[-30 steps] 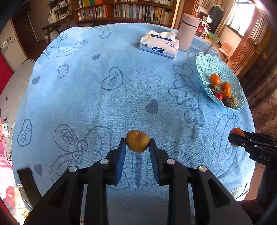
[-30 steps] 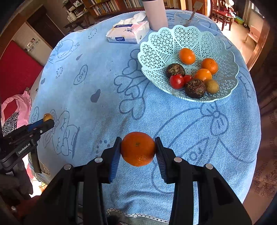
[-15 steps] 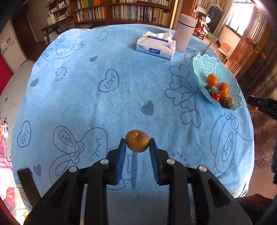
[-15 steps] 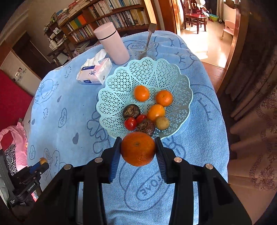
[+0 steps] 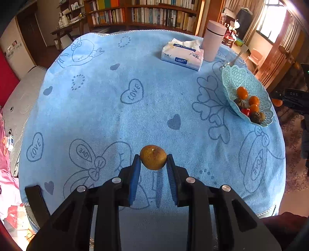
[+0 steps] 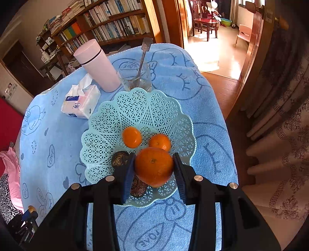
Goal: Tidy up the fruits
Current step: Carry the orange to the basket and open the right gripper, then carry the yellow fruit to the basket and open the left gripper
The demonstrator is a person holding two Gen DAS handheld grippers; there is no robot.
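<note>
My left gripper (image 5: 153,161) is shut on a small brown fruit (image 5: 153,157), held above the near part of the blue tablecloth (image 5: 135,115). My right gripper (image 6: 154,166) is shut on a large orange (image 6: 154,166), hanging over the near side of the pale green lattice basket (image 6: 108,123). In the basket lie two smaller oranges (image 6: 132,137) (image 6: 160,142) and dark round fruits (image 6: 120,159), partly hidden behind the held orange. From the left wrist view the basket (image 5: 231,77) sits at the table's right edge, with the right gripper (image 5: 278,101) just past it.
A pink cylindrical flask (image 6: 97,66), a glass with a spoon (image 6: 138,79) and a tissue pack (image 6: 81,105) stand beyond the basket. The table edge drops off right of the basket toward a curtain (image 6: 280,125). Bookshelves (image 5: 146,13) line the far wall.
My right gripper has carried the orange from the table's near edge to above the basket, rolling as it went. The left gripper has stayed put with the brown fruit.
</note>
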